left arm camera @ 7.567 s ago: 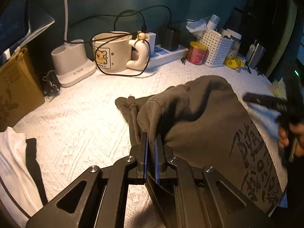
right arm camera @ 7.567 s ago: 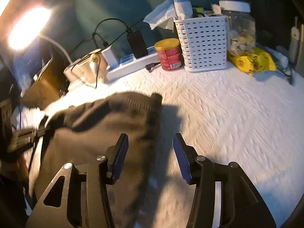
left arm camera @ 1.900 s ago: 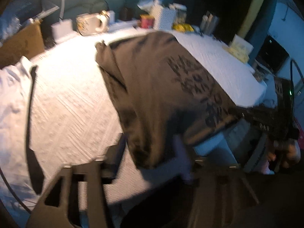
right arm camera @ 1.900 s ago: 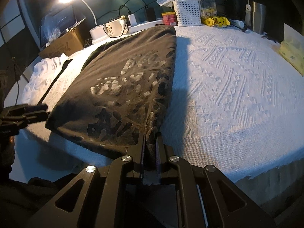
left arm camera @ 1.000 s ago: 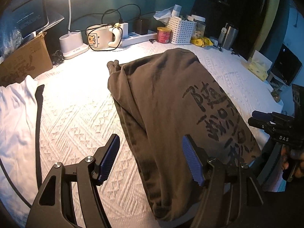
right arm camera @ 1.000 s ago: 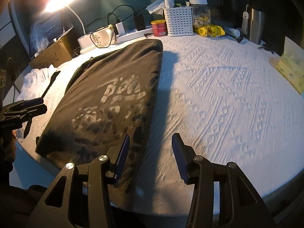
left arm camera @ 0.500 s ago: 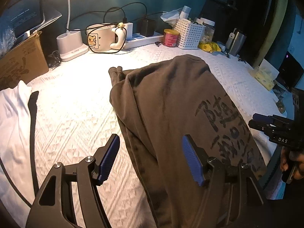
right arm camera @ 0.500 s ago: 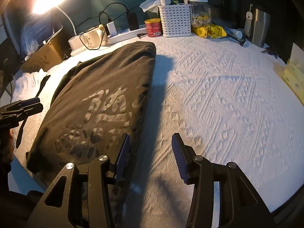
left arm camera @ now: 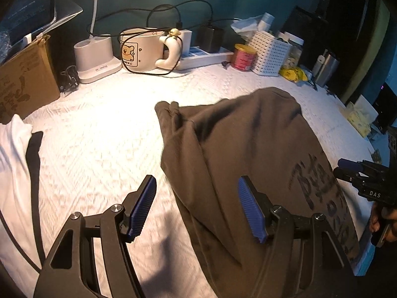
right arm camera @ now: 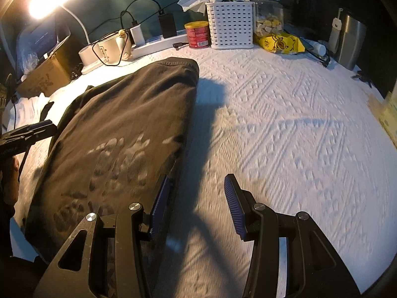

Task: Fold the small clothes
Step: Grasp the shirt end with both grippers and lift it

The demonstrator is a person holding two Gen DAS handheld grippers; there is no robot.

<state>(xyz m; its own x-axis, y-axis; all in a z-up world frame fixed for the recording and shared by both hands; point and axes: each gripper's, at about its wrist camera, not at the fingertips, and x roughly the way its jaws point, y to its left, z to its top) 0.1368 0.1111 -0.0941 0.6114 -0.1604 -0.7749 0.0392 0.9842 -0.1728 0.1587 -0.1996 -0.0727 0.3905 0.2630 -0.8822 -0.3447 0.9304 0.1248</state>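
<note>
A: Entry – where did the shirt (left arm camera: 248,154) lie?

B: The dark shirt lay as a long narrow strip on the white bedspread (right arm camera: 285,129), collar end toward the mug (left arm camera: 141,49) and basket (right arm camera: 229,24), printed end hanging near the front edge. Sleeve edges were bunched along its left side.

A: Left gripper (left arm camera: 197,209)?

B: Claw apart, holding nothing. Its left pad sat over bare bedspread, its right pad over the shirt, so it straddled the shirt's left edge. Whether it touched the cloth, could not tell.

A: Right gripper (right arm camera: 196,204)?

B: Also apart and empty, straddling the shirt's right edge near the printed lettering.

A: Step in hand?

B: Judged: side folds done, lengthwise fold not yet made. Both grippers looked lined up on opposite edges of the near half for a fresh grasp.

A: Next move calls for?

B: Probably pinching both edges at matched points, through all layers, then carrying the printed end up toward the collar. Risk noted: the bunched left layers could slip out of the pinch. White garment (left arm camera: 15,173) at far left untouched
</note>
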